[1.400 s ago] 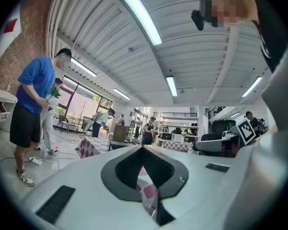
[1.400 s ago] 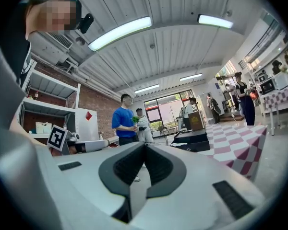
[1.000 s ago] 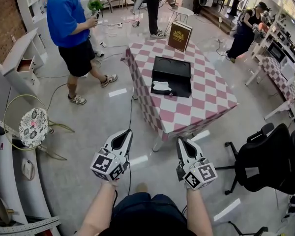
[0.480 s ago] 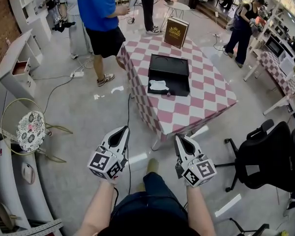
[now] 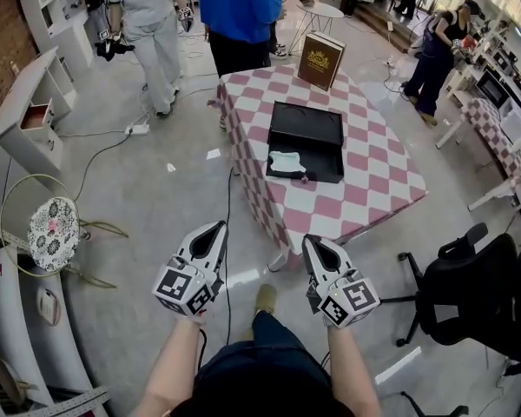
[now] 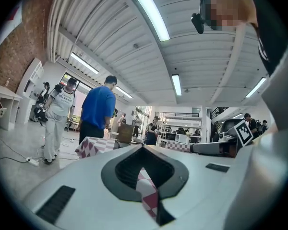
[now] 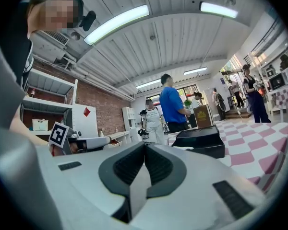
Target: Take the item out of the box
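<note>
floor (image 5: 156,198): grey, glossy, cables (image 5: 104,150) trailed across | wall: red brick (image 5: 2,29) at left, white shelving (image 5: 45,3) set against it | furniture: table (image 5: 373,189) draped in pink-white check, black office chair (image 5: 469,289) at right, round white side table (image 5: 319,11) at far end | light: ceiling strip lamps (image 6: 149,8) lit

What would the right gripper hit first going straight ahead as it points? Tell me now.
Most likely the near edge of the checkered table, short of the black box on it. The right gripper, jaws shut on nothing, points that way, though depth is hard to judge.
</note>
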Demonstrator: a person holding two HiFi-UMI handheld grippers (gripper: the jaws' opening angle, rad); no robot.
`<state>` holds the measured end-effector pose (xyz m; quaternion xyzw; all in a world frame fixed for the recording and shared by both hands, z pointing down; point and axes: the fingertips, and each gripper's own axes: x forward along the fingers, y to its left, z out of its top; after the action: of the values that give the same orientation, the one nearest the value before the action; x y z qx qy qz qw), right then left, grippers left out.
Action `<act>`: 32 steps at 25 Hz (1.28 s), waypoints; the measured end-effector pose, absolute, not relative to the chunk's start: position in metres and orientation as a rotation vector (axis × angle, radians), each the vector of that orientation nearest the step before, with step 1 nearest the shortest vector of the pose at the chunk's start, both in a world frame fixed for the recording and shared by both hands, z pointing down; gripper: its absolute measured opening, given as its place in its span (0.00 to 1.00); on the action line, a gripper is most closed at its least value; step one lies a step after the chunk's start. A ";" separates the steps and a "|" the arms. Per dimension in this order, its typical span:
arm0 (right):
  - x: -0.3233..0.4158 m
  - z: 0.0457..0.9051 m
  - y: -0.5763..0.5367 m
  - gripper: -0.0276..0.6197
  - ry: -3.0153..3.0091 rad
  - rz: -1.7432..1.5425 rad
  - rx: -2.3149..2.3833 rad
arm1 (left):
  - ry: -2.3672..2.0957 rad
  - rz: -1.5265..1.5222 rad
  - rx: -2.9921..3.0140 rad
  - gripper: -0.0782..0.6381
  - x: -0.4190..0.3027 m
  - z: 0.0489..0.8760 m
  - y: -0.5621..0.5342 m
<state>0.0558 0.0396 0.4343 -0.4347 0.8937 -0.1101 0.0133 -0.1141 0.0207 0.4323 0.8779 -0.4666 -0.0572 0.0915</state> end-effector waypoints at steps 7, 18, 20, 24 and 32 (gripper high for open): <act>0.044 0.442 0.000 0.05 2.824 -0.375 -1.336 | -1.380 -0.177 2.581 0.11 -0.124 0.442 -0.013; 0.037 0.448 -0.052 0.05 2.904 -0.392 -1.309 | -1.383 -0.187 2.561 0.11 -0.122 0.445 -0.064; 0.039 0.451 -0.061 0.05 2.911 -0.378 -1.318 | -1.365 -0.197 2.565 0.11 -0.118 0.450 -0.072; 0.043 0.458 -0.074 0.05 2.919 -0.392 -1.327 | -1.343 -0.166 2.572 0.11 -0.110 0.455 -0.081; 0.050 0.472 -0.097 0.05 2.981 -0.428 -1.278 | -1.323 -0.160 2.557 0.11 -0.099 0.459 -0.104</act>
<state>0.0498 -0.0970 0.4725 -0.3898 0.9093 -0.1305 -0.0647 -0.0989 -0.1038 0.4588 0.8794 -0.4549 -0.0552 0.1289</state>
